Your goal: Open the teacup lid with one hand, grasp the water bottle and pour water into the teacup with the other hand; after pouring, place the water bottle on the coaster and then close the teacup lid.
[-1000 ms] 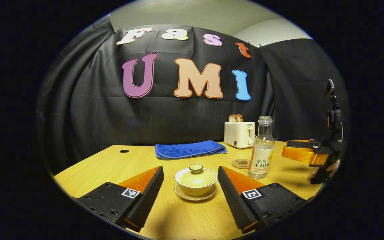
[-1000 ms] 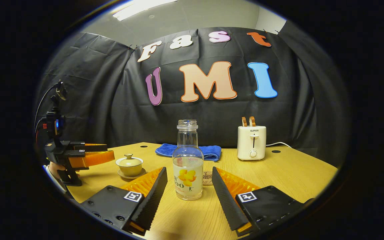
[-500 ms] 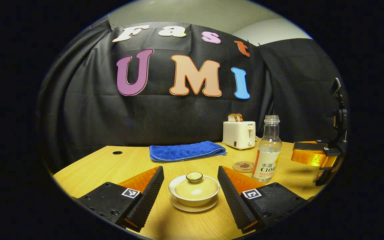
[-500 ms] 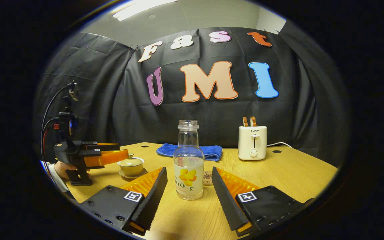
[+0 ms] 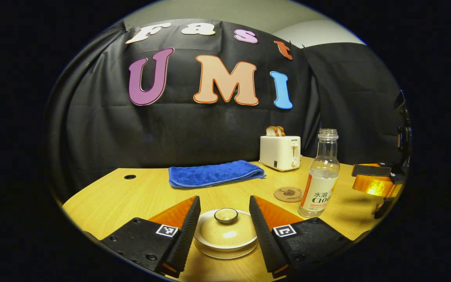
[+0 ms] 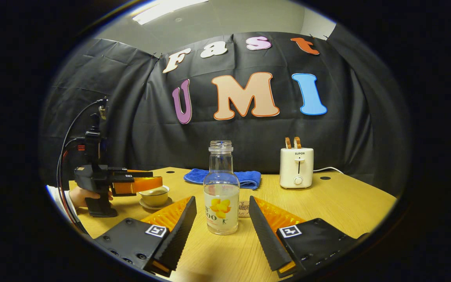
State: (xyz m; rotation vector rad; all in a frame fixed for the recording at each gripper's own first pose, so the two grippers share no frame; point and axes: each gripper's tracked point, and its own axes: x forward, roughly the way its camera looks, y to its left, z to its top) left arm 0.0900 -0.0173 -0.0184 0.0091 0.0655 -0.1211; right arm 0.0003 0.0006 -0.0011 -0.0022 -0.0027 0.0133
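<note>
Left tool point(image 5: 223, 231) level, straddling lidded teacup point(image 5: 226, 232); unclosed

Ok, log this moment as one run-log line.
phase: reach for lid | left gripper: open, flanking teacup lid | right gripper: open, flanking water bottle | coaster: bare

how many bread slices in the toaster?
2, side by side in the slots on top of the toaster, by the wall at the table's far right. Their lower parts are hidden inside.
</note>
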